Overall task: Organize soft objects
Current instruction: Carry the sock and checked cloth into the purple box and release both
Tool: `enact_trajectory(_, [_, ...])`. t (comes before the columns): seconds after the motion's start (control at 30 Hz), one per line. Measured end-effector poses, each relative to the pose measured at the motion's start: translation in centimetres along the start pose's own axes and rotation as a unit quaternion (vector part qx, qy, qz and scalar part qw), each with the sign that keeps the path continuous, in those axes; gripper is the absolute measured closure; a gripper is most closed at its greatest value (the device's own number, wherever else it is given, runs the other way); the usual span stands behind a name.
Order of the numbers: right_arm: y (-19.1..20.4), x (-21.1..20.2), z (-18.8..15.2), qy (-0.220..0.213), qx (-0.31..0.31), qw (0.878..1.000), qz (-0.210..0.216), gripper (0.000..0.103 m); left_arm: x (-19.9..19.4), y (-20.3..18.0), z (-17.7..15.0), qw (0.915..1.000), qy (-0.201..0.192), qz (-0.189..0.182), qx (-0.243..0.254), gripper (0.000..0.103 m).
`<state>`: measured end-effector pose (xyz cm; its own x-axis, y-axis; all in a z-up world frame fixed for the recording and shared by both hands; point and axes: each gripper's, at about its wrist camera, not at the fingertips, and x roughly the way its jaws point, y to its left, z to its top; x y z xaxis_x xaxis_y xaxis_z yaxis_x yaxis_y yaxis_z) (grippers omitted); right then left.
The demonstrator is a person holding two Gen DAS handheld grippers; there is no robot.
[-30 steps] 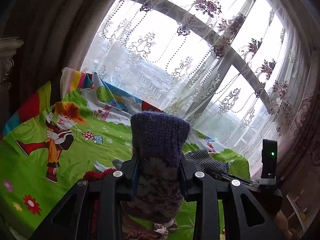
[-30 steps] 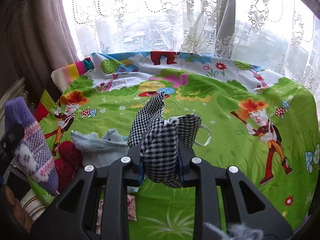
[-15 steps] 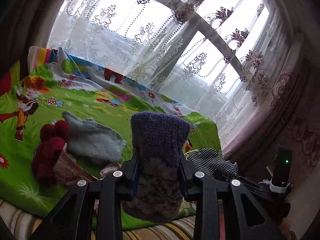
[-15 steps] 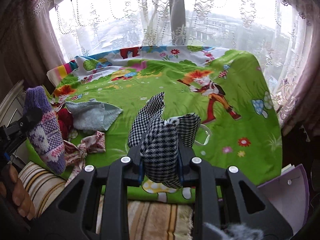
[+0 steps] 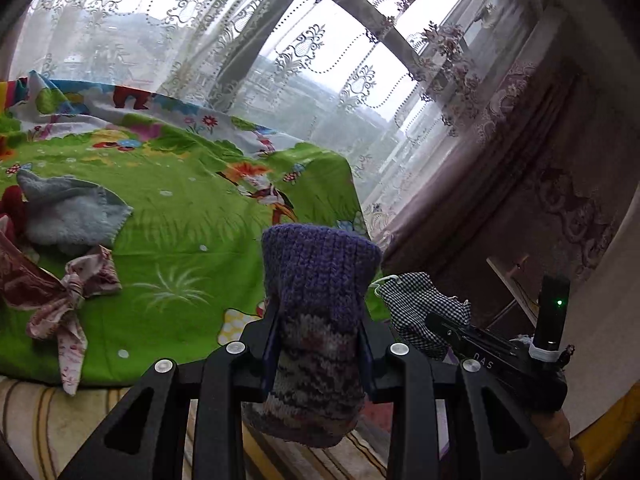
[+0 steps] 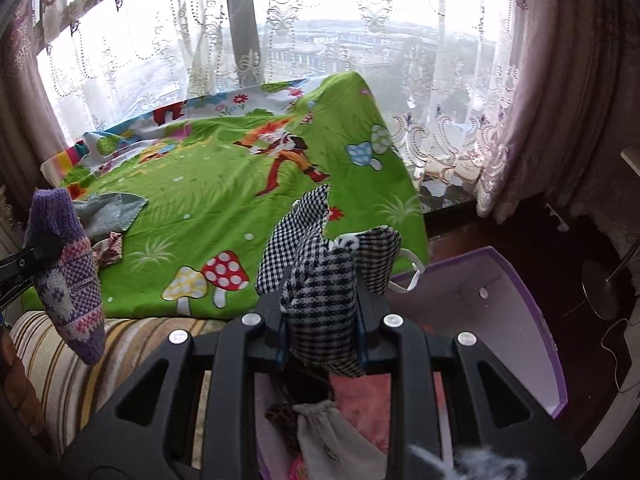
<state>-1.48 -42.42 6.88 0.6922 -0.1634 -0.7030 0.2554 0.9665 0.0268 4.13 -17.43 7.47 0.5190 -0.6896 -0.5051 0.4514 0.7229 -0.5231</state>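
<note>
Purple box (image 6: 532, 320) w/ clothes shows only in right view.

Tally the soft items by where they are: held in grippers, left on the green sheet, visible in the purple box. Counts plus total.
Held in grippers: 2, the purple knit sock and the checked cloth
On the green sheet: 3, the grey-blue cloth, the pink knotted cloth, the red item partly cut off
Visible in the purple box: at least 2, the grey pouch and the pink cloth; more may be hidden
Total: 7 visible
</note>
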Motion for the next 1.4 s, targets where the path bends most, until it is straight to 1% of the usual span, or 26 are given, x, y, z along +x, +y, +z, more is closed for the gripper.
enact_trajectory(0.1, [-2.0, -0.4, -0.9, 0.002, 0.007, 1.000, -0.029, 0.074, 1.4, -1.8, -0.7, 0.9994, 0.027, -0.021, 0.001, 0.069])
enact_trajectory(0.27, [-4.9, -0.8, -2.4, 0.008, 0.022, 0.997, -0.069, 0.074, 3.4, -4.5, -1.9, 0.9971, 0.064, -0.039, 0.013, 0.069])
enact_trajectory(0.5, [-7.9, -1.2, -4.0, 0.017, 0.044, 0.994, -0.100, 0.073, 5.5, -7.5, -3.9, 0.9919, 0.107, -0.059, 0.035, 0.069])
enact_trajectory(0.63, [-9.1, -1.4, -4.6, 0.021, 0.057, 0.992, -0.112, 0.073, 6.3, -8.8, -4.7, 0.9887, 0.123, -0.068, 0.051, 0.069])
enact_trajectory(0.67, [-9.3, -1.4, -4.7, 0.021, 0.061, 0.992, -0.113, 0.072, 6.4, -9.0, -4.8, 0.9878, 0.128, -0.071, 0.054, 0.068])
enact_trajectory(0.7, [-9.5, -1.5, -4.8, 0.022, 0.063, 0.991, -0.114, 0.070, 6.7, -9.2, -4.8, 0.9865, 0.134, -0.074, 0.057, 0.062])
enact_trajectory(0.73, [-9.6, -1.5, -4.9, 0.023, 0.065, 0.991, -0.114, 0.069, 6.9, -9.3, -5.0, 0.9850, 0.142, -0.077, 0.060, 0.059])
enact_trajectory(0.77, [-9.6, -1.5, -4.9, 0.023, 0.067, 0.991, -0.114, 0.066, 7.1, -9.5, -5.1, 0.9841, 0.148, -0.076, 0.061, 0.052])
enact_trajectory(0.8, [-9.7, -1.5, -4.9, 0.024, 0.069, 0.991, -0.113, 0.061, 7.2, -9.5, -5.3, 0.9834, 0.152, -0.075, 0.064, 0.048])
enact_trajectory(0.9, [-9.6, -1.5, -4.9, 0.023, 0.072, 0.991, -0.110, 0.053, 7.1, -9.6, -5.3, 0.9835, 0.152, -0.075, 0.065, 0.048])
enact_trajectory(1.1, [-9.3, -1.7, -4.7, 0.020, 0.068, 0.992, -0.106, 0.046, 6.9, -9.1, -5.1, 0.9848, 0.147, -0.070, 0.061, 0.048])
enact_trajectory(1.4, [-8.4, -1.4, -4.5, 0.021, 0.058, 0.994, -0.089, 0.045, 6.0, -7.8, -4.2, 0.9893, 0.126, -0.052, 0.052, 0.048])
